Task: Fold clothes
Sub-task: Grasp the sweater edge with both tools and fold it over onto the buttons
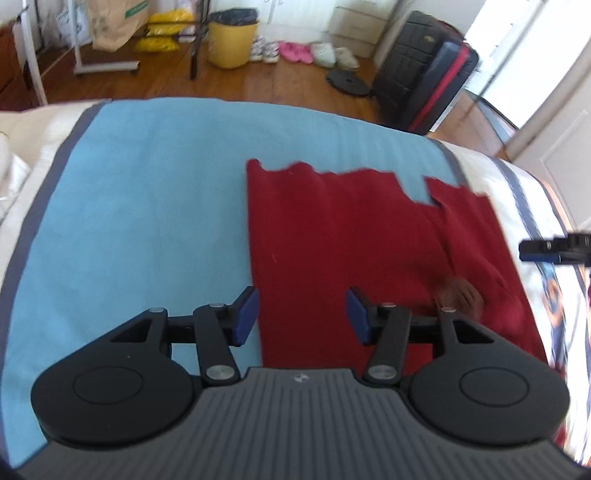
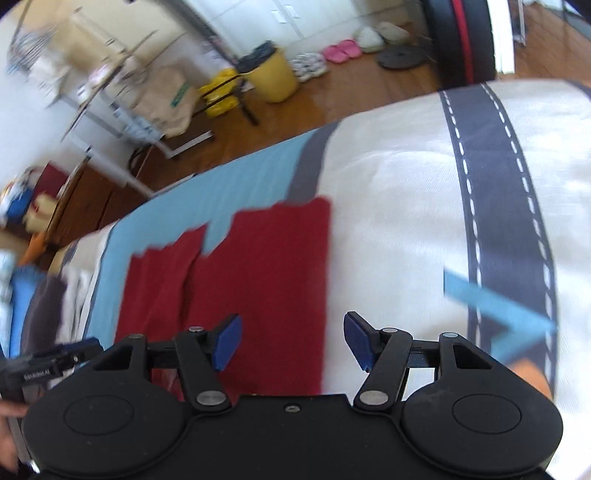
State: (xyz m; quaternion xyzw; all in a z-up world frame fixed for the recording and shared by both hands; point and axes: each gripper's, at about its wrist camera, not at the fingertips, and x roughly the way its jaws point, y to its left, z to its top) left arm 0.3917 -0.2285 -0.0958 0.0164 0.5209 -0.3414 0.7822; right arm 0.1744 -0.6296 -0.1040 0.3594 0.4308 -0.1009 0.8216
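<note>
Left gripper (image 1: 301, 314): blue pads apart, nothing between them, poised over the near left edge of the red garment (image 1: 351, 251). Right gripper (image 2: 291, 341): pads spread wider, likewise empty, over the same garment's right edge (image 2: 266, 280).

Red garment: dark red cloth lying flat on a light blue sheet (image 1: 147, 206) with a grey border, spread on a bed (image 2: 406, 192); far edge uneven, with a notch exposing blue; one diagonal crease. Its right part overlaps the white bed cover, which carries a dark band with dashed white lines (image 2: 495, 199).

Containers on the wooden floor beyond: yellow bucket (image 1: 231, 42) lined with a dark bag; brown paper sack (image 1: 110, 26), contents not visible; black suitcase (image 1: 424, 70) with a red stripe, upright and closed. Shoes (image 1: 295, 51) in a row beside the bucket.
</note>
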